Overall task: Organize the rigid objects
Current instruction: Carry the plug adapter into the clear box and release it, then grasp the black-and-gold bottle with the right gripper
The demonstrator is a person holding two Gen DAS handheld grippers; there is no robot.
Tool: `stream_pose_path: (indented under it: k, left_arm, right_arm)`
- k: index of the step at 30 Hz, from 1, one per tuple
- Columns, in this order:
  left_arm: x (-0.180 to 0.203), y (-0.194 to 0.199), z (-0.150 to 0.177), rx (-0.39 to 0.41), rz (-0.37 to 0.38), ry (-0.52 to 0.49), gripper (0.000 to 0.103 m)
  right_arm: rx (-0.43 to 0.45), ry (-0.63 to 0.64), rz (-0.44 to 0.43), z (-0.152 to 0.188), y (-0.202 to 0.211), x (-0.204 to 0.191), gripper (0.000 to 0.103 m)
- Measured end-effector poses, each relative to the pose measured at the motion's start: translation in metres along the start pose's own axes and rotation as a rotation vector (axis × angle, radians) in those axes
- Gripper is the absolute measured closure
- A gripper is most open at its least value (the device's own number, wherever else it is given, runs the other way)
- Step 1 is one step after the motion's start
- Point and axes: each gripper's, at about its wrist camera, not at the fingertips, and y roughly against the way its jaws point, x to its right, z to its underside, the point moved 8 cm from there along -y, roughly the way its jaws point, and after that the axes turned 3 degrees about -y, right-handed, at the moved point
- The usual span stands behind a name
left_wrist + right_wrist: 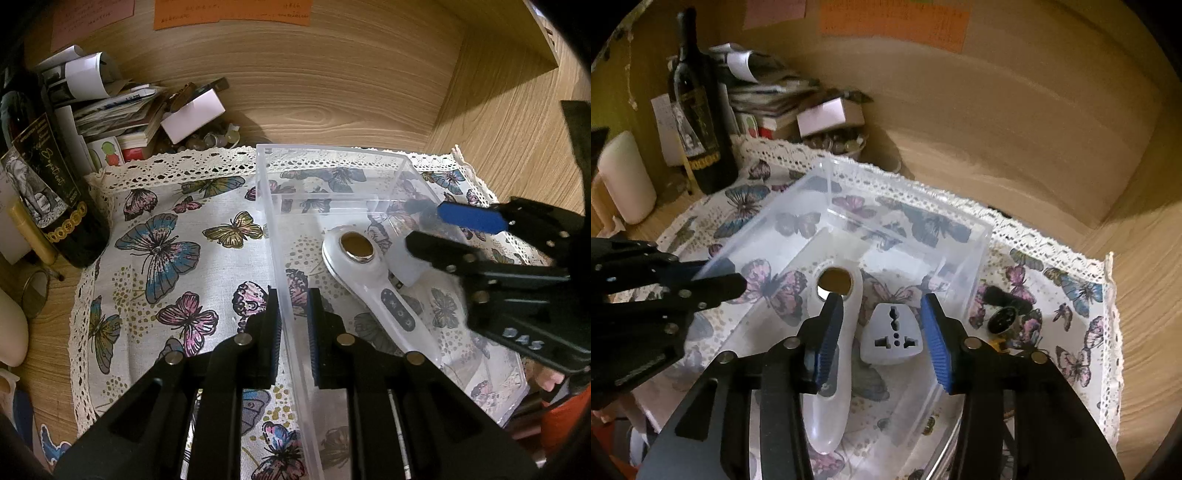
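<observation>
At nine o'clock on the wooden surface (332,92) stands a dark wine bottle (44,184), with a heap of papers and small boxes (122,107) behind it toward eleven o'clock. A butterfly-print cloth with a lace border (166,240) covers the middle of the surface, and on it sits a clear plastic box (332,155), open at the top.

The left hand-held gripper (293,332) enters from six o'clock in its own view and straddles the box's left wall — one finger outside, one inside. The blue pads lie close on either side of the clear wall; whether they actually press it cannot be told.

Inside the box, a white handheld device with a round metal disc on its head (364,266) lies flat on the bottom, head toward twelve o'clock. Just to its right, at about three o'clock of it, a white travel plug adapter (892,336) rests on the box floor, socket face up.

The right hand-held gripper (882,339) hangs over the adapter with its fingers spread wide, a blue pad on either side and neither touching it. In the left view the same gripper reaches in from three o'clock.

Outside the box, at four o'clock in the right view, a small round dark object (1003,319) lies on the cloth.
</observation>
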Motion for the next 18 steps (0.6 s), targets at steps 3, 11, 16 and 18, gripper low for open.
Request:
stream_pose_path:
  k: [3, 11, 16, 18]
  left_arm:
    - [-0.001, 0.001, 0.0, 0.0, 0.002, -0.001, 0.091]
    - [0.0, 0.0, 0.0, 0.002, 0.001, -0.002, 0.091]
    - [-0.001, 0.002, 0.001, 0.004, 0.003, -0.002, 0.091]
    - [-0.002, 0.002, 0.001, 0.004, 0.002, -0.003, 0.091]
  right_arm:
    - [0.037, -0.016, -0.001, -0.005, 0.014, 0.004, 0.054]
    - [0.133, -0.072, 0.054, -0.014, 0.054, 0.033, 0.049]
    - [0.158, -0.121, 0.115, -0.01, 0.071, 0.064, 0.049]
    - [0.154, -0.141, 0.138, -0.005, 0.071, 0.075, 0.049]
